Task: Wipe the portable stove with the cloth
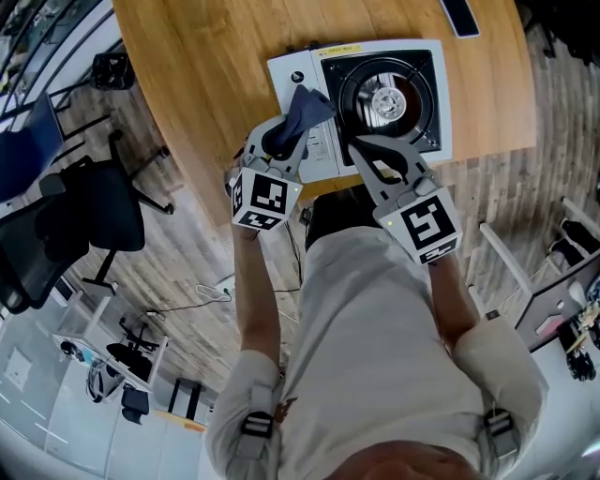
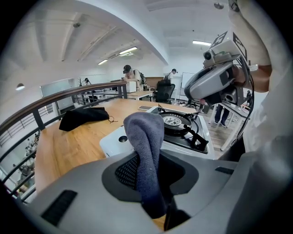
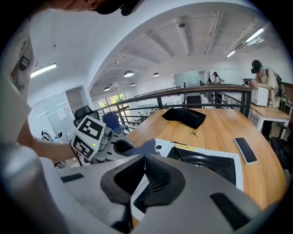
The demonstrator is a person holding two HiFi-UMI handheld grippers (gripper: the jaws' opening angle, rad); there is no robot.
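Nearby on desk (image 1: 206, 75): one portable stove (image 1: 292, 80), one phone (image 1: 459, 16), one black pouch (image 3: 184, 116); left hand-held gripper (image 2: 149, 178) clamping one cloth (image 2: 145, 132), right hand-held gripper (image 3: 144, 171) clenched empty.

Both forearms reach forward, angled down; the left hand-held gripper (image 1: 289, 141) clamps a cloth (image 2: 146, 151), the right hand-held gripper (image 1: 370, 155) beside it has jaws together, empty

free: table (image 1: 202, 80) left of stove (image 1: 283, 86) | obstacle: burner grate (image 1: 386, 98)
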